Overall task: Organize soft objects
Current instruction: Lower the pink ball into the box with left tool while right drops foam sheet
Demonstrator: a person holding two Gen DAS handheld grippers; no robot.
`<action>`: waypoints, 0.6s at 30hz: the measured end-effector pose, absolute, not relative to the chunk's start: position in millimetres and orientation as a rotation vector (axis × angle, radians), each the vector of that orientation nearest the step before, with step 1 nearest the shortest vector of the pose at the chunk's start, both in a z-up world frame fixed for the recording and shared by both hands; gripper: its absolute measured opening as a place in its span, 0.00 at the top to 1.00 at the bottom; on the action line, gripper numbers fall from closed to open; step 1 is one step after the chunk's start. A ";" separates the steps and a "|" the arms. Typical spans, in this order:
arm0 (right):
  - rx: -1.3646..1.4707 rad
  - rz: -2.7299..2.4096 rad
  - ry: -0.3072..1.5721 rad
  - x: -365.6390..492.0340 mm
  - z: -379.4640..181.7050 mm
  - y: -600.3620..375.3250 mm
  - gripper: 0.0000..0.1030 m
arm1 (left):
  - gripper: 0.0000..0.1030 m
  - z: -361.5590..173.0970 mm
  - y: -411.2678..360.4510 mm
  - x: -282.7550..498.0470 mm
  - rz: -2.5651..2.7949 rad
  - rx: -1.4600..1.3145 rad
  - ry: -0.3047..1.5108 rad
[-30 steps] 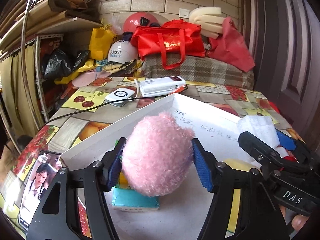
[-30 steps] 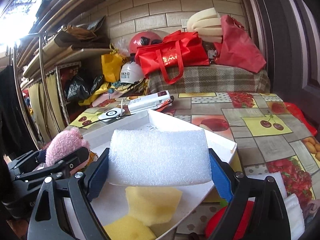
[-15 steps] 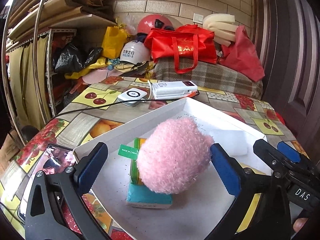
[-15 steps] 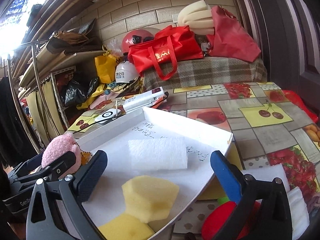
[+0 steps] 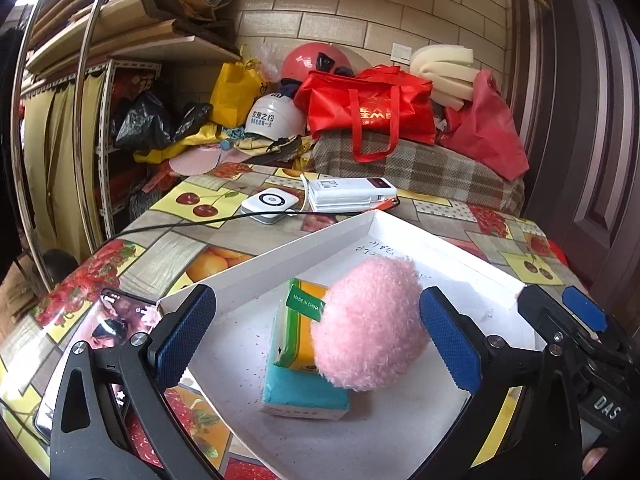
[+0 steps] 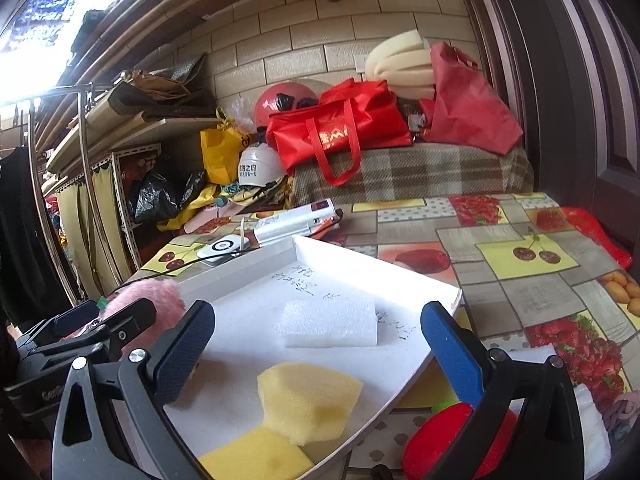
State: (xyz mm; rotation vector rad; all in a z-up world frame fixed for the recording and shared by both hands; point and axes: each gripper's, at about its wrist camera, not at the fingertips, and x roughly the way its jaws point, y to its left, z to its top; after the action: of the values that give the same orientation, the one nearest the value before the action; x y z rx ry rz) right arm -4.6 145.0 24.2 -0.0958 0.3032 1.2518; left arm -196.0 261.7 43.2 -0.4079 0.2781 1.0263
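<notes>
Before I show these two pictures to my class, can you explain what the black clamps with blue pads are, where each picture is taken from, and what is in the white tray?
No robot here: a person holds a two-finger gripper in each hand, each with a camera looking along its fingers. One picture comes from the left gripper, the other from the right gripper. Both stand open and hold nothing. On the fruit-patterned table sits a white tray. In it lie a pink plush toy leaning on a tissue pack, a white foam block and two yellow sponges.
</notes>
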 end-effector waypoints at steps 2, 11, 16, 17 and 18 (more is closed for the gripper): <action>-0.096 1.255 0.279 -8.1 25.1 143.3 0.00 | 0.00 42.6 263.5 -198.6 1.024 -0.425 0.271; -0.102 1.269 0.228 -17.2 25.4 136.0 0.00 | 0.00 43.1 262.9 -200.7 0.962 -0.434 0.259; -0.084 1.266 0.233 -14.9 25.2 132.9 0.00 | 0.00 49.3 247.2 -191.7 0.947 -0.340 0.252; -0.079 1.264 0.239 -13.6 25.1 132.5 0.00 | 0.00 50.3 243.5 -190.3 0.955 -0.320 0.249; -0.068 1.263 0.244 -11.9 25.0 131.1 0.00 | 0.00 50.7 241.9 -190.0 0.956 -0.311 0.247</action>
State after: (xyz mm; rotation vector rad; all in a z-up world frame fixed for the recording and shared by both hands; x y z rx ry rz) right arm -11.9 131.1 25.0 -0.0675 0.2440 1.2632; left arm -190.0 241.9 50.7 -0.3110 0.2472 0.9557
